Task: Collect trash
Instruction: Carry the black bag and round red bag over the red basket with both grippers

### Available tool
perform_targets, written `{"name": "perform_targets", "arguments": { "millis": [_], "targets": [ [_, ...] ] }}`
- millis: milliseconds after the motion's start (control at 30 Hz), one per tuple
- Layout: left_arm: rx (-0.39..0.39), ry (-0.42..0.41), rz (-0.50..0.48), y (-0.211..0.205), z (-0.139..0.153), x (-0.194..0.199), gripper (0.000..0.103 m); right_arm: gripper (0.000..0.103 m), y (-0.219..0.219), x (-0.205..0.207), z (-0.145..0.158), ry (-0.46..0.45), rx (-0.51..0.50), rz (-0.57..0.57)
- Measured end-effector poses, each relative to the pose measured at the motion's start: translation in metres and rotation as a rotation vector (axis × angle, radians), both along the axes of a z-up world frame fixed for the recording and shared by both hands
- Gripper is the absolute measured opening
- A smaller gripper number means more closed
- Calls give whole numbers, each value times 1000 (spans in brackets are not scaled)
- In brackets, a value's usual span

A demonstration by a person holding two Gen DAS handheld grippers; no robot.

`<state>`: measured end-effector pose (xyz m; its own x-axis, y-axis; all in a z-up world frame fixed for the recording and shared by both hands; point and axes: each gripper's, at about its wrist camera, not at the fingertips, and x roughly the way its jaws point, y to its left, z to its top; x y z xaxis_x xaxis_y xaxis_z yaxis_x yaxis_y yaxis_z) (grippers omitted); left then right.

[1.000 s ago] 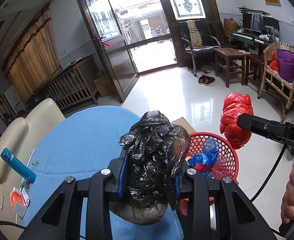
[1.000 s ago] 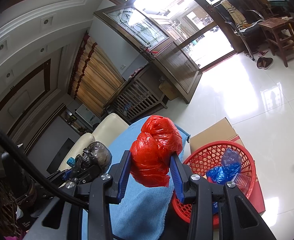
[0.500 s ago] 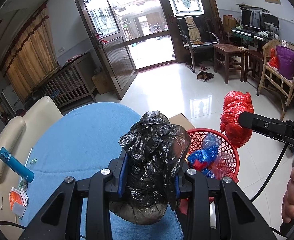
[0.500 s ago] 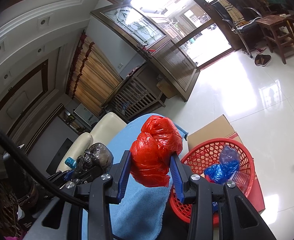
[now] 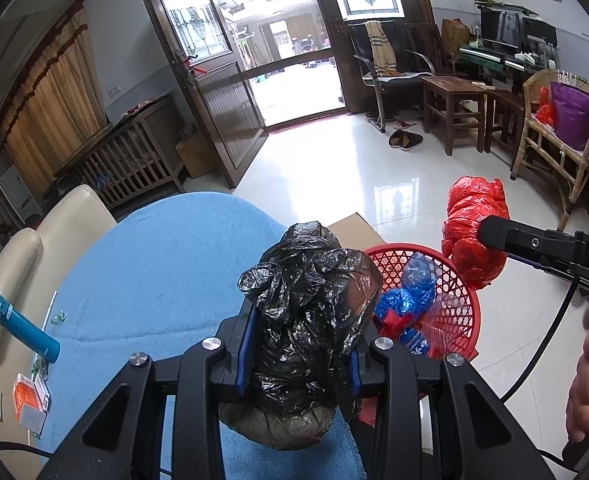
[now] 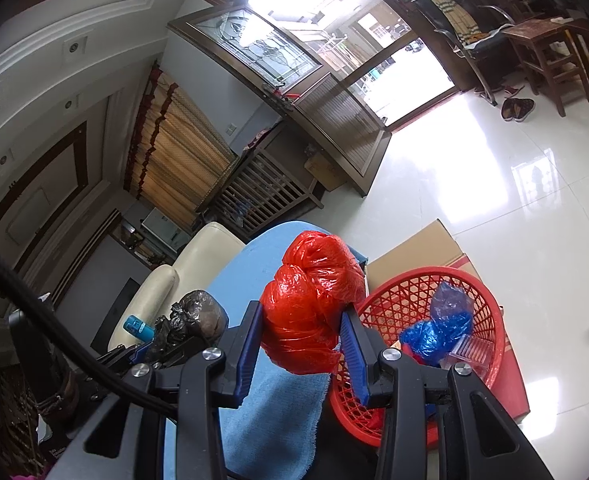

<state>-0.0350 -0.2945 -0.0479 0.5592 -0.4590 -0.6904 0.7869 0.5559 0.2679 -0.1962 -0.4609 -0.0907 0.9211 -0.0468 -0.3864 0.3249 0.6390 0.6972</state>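
Observation:
My left gripper [image 5: 298, 356] is shut on a crumpled black trash bag [image 5: 310, 320] and holds it above the edge of the blue-covered table [image 5: 166, 264]. My right gripper [image 6: 302, 344] is shut on a red trash bag [image 6: 314, 304], held in the air beside the red mesh basket [image 6: 490, 312]. The red bag [image 5: 474, 228] and the right gripper's finger [image 5: 506, 236] also show in the left wrist view, right of the basket [image 5: 462, 300]. The basket holds blue plastic trash [image 5: 410, 292]. The black bag also shows in the right wrist view [image 6: 198, 316].
A cardboard box [image 6: 418, 248] lies behind the basket on the glossy white floor. A cream chair [image 5: 34, 236] stands left of the table. A teal tube [image 5: 22, 328] and an orange packet [image 5: 26, 396] lie at the table's left side. Wooden chairs and stools stand far right.
Both grippers keep their bags. The left gripper's view has shifted slightly toward the basket, and the right gripper has drifted a little over the basket's edge.

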Motion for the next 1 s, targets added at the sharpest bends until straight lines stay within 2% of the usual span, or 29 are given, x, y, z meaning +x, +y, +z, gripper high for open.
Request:
{"name": "perform_targets", "arguments": {
  "millis": [533, 1000],
  "targets": [
    [43, 27, -29, -18, -17, 4, 38, 41, -10, -1, -14, 30, 36, -22],
    [85, 58, -56, -33, -36, 11, 38, 41, -25, -2, -39, 72, 85, -47]
  ]
}}
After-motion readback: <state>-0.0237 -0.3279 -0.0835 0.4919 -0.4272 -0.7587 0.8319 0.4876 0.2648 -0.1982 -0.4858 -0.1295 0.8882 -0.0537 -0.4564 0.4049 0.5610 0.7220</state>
